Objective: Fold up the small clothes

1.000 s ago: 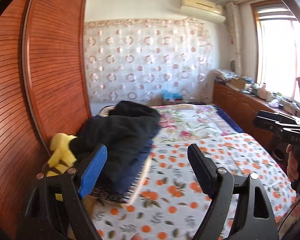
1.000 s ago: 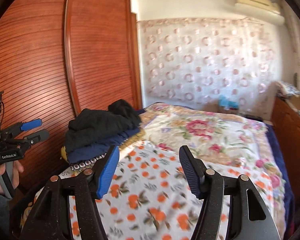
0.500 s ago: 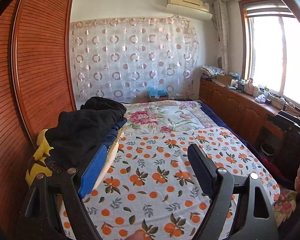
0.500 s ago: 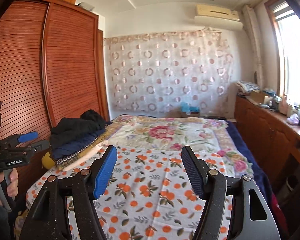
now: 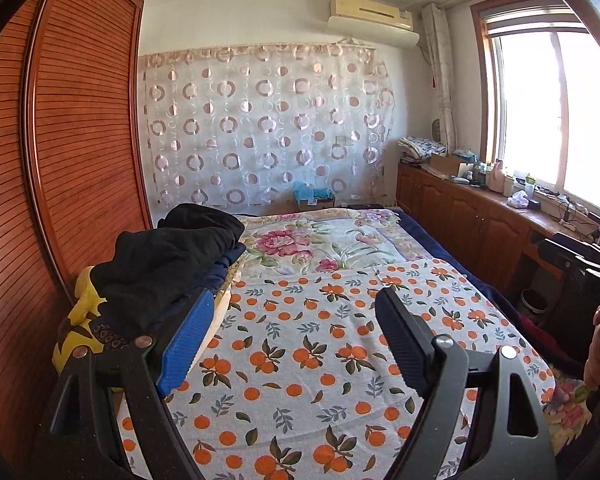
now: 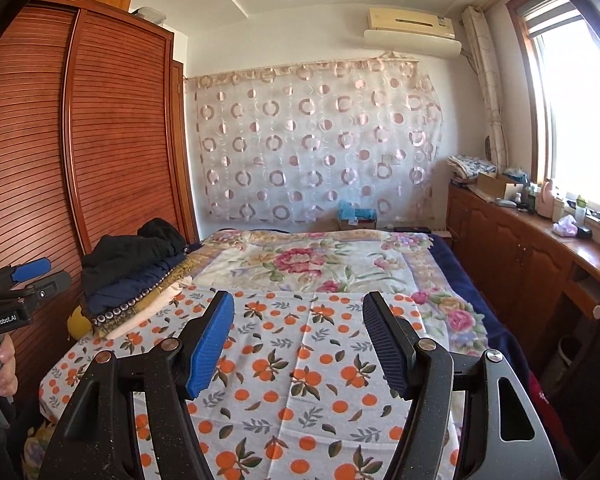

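**Both grippers empty above the bed**

Left gripper [image 5: 296, 334] and right gripper [image 6: 298, 338]: jaws wide apart, nothing between them. Stack of folded clothes [image 5: 168, 268] on the bed [image 5: 300, 360], at its wardrobe-side edge: black on top, navy beneath. Only the right view shows the beaded trim [image 6: 120, 310] low in the stack.

A yellow item [image 5: 78, 334] lies mostly hidden beneath stacked clothes [image 5: 168, 268].

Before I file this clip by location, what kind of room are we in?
A home bedroom, most likely. A bed with a floral cover fills the middle, a tall slatted wooden wardrobe runs along one side, and a pile of clothes sits on the bed beside it.
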The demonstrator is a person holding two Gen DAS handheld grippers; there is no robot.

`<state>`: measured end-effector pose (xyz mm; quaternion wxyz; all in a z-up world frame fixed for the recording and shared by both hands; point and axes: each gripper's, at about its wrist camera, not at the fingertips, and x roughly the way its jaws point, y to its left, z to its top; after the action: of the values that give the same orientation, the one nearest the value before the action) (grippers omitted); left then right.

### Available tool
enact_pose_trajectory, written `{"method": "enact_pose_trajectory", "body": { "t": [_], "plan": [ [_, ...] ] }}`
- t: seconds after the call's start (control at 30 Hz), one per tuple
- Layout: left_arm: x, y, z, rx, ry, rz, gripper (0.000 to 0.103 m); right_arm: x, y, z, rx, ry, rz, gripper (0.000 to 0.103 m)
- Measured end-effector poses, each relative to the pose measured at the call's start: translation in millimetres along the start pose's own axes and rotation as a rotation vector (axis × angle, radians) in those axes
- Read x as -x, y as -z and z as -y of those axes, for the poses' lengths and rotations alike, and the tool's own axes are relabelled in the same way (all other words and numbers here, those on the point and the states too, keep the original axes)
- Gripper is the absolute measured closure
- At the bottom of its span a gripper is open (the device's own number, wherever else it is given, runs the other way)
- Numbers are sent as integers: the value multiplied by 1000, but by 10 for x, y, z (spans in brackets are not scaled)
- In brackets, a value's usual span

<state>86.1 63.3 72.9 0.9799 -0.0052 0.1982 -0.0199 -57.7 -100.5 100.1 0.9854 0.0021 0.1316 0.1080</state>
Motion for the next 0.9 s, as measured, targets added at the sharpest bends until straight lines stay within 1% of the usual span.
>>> {"method": "enact_pose_trajectory", "body": {
  "t": [0.23, 0.33, 0.53, 0.9],
  "plan": [
    [39, -4, 33, -2, 0, 4, 20, 106, -27, -109, -9, 6, -5, 34],
    [42, -2, 34, -1, 2, 3, 20, 89, -53, -124, -10, 10, -6, 34],
    [59, -16, 54, -1, 4, 2, 20, -45, -130, 5, -13, 8, -15, 34],
    [58, -13, 48, -3, 5, 2, 20, -71, -128, 63, -11, 6, -12, 34]
  ]
}}
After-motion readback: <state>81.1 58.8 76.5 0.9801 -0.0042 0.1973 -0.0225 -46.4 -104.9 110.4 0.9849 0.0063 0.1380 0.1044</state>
